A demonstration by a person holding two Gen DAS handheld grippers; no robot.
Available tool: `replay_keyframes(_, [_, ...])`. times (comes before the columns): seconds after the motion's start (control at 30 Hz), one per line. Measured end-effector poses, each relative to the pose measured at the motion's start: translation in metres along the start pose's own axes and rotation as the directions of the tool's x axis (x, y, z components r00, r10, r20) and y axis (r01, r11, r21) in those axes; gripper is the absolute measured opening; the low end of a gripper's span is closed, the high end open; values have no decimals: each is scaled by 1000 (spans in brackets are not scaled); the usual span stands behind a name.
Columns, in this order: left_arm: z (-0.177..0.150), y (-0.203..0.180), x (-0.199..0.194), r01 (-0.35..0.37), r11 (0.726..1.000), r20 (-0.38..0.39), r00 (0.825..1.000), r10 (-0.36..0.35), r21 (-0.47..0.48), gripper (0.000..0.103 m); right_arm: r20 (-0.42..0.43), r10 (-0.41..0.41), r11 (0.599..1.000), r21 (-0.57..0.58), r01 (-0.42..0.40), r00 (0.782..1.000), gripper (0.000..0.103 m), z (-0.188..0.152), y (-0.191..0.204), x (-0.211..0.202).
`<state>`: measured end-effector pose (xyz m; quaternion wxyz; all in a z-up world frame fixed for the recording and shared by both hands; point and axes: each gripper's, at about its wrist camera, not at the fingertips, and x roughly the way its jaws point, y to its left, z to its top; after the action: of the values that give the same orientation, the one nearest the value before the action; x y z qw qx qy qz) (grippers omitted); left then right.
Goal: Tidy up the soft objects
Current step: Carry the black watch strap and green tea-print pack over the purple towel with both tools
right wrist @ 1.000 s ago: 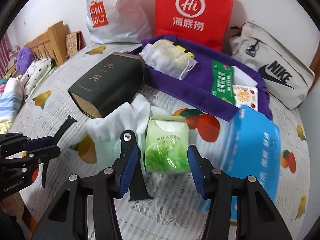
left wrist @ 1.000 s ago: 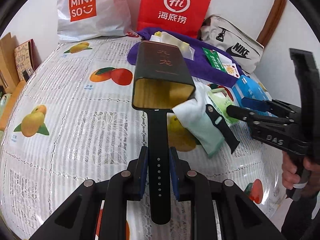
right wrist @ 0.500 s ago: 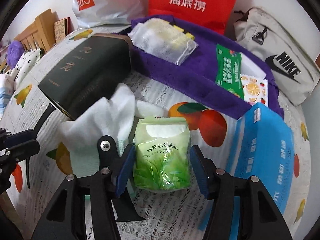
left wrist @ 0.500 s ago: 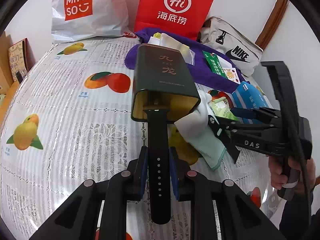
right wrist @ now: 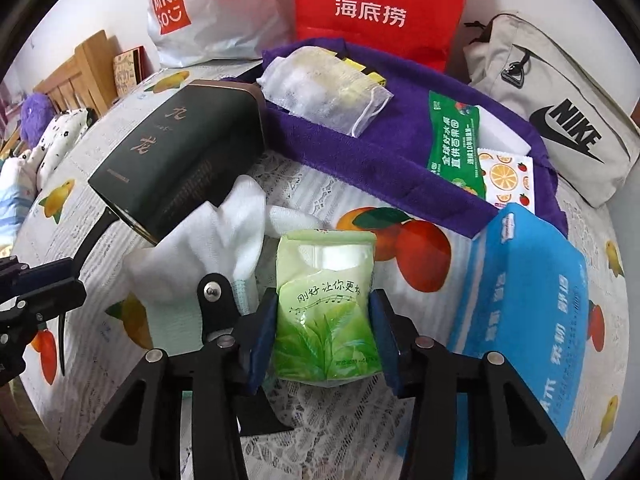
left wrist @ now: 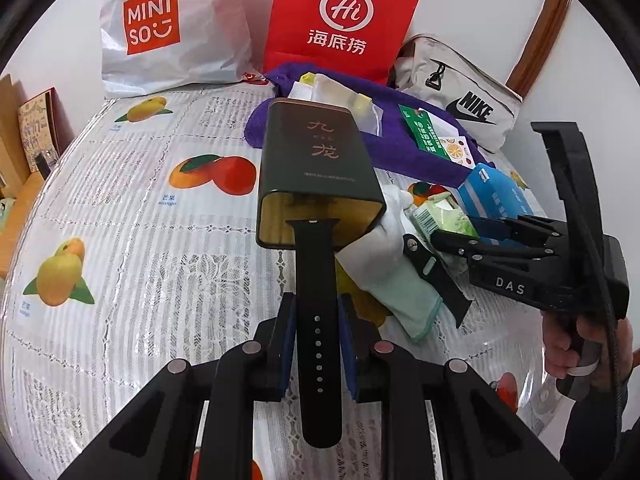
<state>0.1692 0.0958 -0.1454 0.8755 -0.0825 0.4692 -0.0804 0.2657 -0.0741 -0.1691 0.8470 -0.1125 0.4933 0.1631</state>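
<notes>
My left gripper (left wrist: 316, 336) is shut on a black watch strap (left wrist: 316, 280), whose far end sits at the open mouth of a dark green tin box (left wrist: 312, 168) lying on its side. My right gripper (right wrist: 322, 334) is shut on a green tissue pack (right wrist: 326, 312) resting on the tablecloth; it also shows in the left wrist view (left wrist: 444, 220). A white and pale green cloth (right wrist: 200, 256) lies beside the tin. The other black strap half (left wrist: 436, 276) lies on that cloth.
A purple towel (right wrist: 360, 148) at the back carries a mesh pouch (right wrist: 324, 88), a green packet (right wrist: 452, 140) and a fruit-print packet (right wrist: 508, 176). A blue tissue pack (right wrist: 528, 300) lies right. Miniso bag (left wrist: 160, 28), red bag (left wrist: 344, 20) and Nike pouch (left wrist: 464, 100) line the wall.
My right gripper moved forward around the green tissue pack and closed on it. My left gripper carried the strap's end to the tin's mouth.
</notes>
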Motion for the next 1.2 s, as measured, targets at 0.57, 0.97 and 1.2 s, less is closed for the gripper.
replay_keyframes(0.57, [-21,-28,-36,-34,999,57,998,32,39,20,166,49,998,36,-56,985,45,-49,-9,-97])
replay_keyframes(0.97, [-35,-17,-30,8,999,40,999,-7,-34,20,97,26,995,98,-36,995,45,-132,-29,-108])
replay_keyframes(1.2, [-32,-18,-25,2,999,24,1000,-1,-44,20,44,-11,982,187,2,999,45,-161,-61,-95])
